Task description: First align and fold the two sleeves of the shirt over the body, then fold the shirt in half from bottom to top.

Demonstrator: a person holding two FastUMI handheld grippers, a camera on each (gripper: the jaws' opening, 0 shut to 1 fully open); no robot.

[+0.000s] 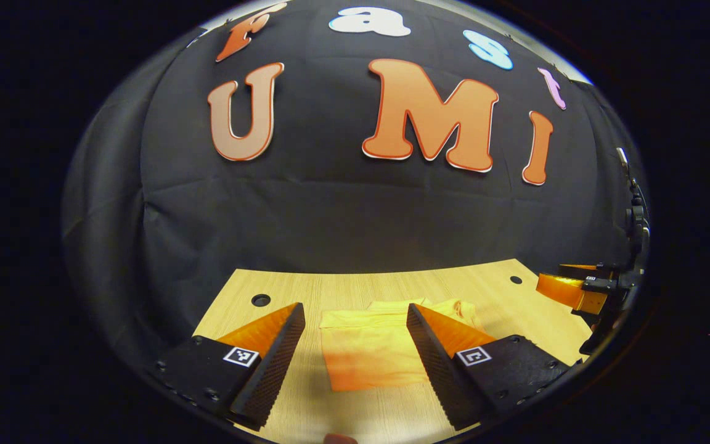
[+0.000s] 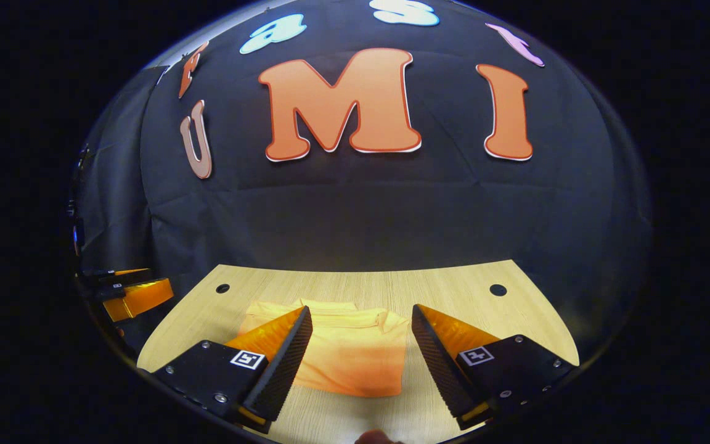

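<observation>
The orange shirt (image 1: 379, 348) lies folded into a compact rectangle on the wooden table (image 1: 515, 302), collar end toward the black cloth wall (image 1: 355, 216). The left gripper (image 1: 355, 336) hovers above the shirt's near edge, jaws spread wide, holding nothing. The right gripper (image 2: 361, 339) hangs beside it, equally wide and empty-handed. Each finger carries a small square marker tag (image 1: 241, 356), not legible. Round holes (image 2: 498, 290) dot the table's far corners beyond the shirt.

A staged recording booth: black cloth wall (image 2: 355, 209) draped behind a pale wood table (image 2: 361, 283) (cable holes near its far corners).
</observation>
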